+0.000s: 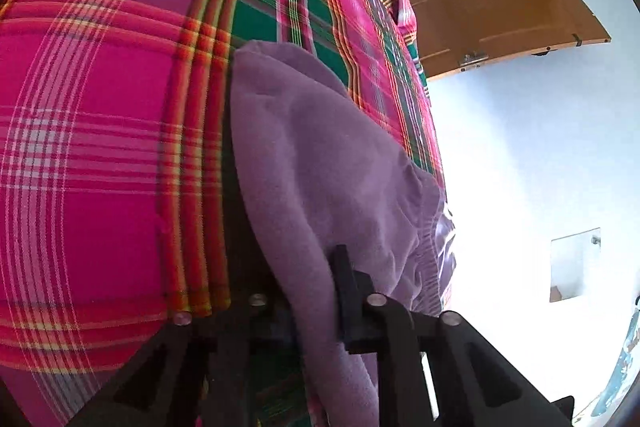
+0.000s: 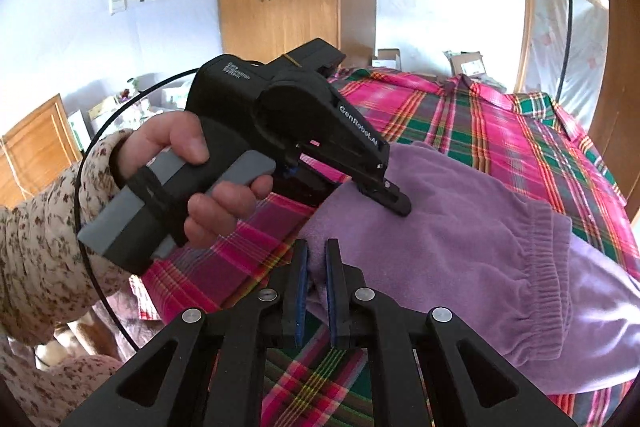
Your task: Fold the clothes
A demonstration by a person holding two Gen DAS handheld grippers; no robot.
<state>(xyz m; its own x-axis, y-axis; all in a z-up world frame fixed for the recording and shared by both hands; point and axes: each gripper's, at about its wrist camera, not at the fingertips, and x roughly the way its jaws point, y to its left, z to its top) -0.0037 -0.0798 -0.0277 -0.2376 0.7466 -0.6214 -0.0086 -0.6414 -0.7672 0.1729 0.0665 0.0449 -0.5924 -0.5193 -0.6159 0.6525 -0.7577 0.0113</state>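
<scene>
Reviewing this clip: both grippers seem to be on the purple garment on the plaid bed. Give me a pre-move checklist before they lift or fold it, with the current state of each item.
1. Left gripper closed on the purple garment: ok, cloth runs between its fingers in the left wrist view.
2. Right gripper closed on the garment's edge: ok, a fold sits between the blue pads.
3. Both grips on the same garment: ok.
4. Garment lying flat: not ok, bunched near the elastic waistband.
5. Plaid bedsheet not caught in either grip: cannot tell.
6. Cable clear of garment: ok.
</scene>
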